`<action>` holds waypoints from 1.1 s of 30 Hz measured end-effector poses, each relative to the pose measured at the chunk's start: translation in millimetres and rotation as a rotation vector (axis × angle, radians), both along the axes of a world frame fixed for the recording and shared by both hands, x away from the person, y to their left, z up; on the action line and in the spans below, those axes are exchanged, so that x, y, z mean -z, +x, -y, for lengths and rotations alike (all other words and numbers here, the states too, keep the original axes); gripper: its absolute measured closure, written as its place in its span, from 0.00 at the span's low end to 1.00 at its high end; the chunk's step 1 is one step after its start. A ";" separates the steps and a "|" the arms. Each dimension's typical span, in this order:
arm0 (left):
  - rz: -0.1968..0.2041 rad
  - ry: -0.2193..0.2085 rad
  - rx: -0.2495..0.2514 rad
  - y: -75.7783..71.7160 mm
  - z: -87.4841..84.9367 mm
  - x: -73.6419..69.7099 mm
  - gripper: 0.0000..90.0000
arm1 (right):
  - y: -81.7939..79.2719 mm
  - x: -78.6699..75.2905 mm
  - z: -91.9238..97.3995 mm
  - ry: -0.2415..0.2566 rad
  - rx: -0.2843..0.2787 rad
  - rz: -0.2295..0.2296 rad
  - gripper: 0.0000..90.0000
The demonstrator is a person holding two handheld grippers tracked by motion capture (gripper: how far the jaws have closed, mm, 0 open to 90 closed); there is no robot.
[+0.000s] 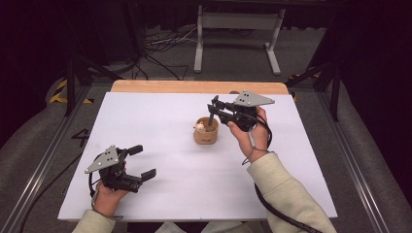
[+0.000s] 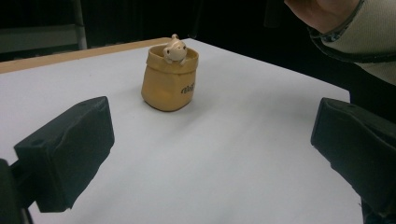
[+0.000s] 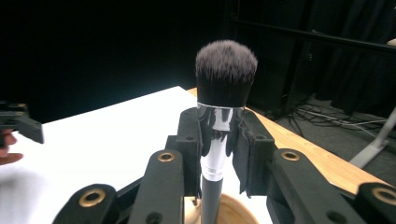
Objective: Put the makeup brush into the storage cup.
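Right gripper (image 3: 219, 140): jaws clamped on brush (image 3: 226, 70), directly above pot (image 1: 206, 131).
Left gripper (image 1: 127, 162): jaws apart, idle, well away from pot.
Advice: lower brush straight, handle first.

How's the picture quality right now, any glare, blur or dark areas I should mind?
High view: table evenly lit, surroundings dark. Right gripper view: brush sharp, glare on its silver ferrule, background nearly black. Left gripper view: yellow pot clear, near jaws slightly soft.

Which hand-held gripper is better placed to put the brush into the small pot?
The right hand-held gripper: it is shut on the makeup brush, directly above the pot. The left hand-held gripper is open, farther away.
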State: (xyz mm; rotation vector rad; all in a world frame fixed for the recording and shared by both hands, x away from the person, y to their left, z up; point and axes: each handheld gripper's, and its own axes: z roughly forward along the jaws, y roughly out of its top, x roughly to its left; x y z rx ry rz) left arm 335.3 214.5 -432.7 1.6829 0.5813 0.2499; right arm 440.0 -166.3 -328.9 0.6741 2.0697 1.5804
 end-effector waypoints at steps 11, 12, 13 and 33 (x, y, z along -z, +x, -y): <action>-0.009 0.004 -0.009 0.7 -0.6 1.6 0.00 | 8.1 11.7 -5.4 -0.005 0.048 0.008 0.81; -0.002 0.004 -0.016 0.5 -0.2 2.1 0.00 | 8.3 12.4 -5.7 -0.003 0.048 0.007 0.81; 0.006 0.003 -0.025 0.1 0.0 2.5 0.00 | 9.0 13.7 -6.3 0.003 0.049 0.008 0.81; 0.012 -0.002 -0.031 0.2 0.2 3.2 0.00 | 19.9 41.9 -13.9 -0.001 0.065 -0.026 0.81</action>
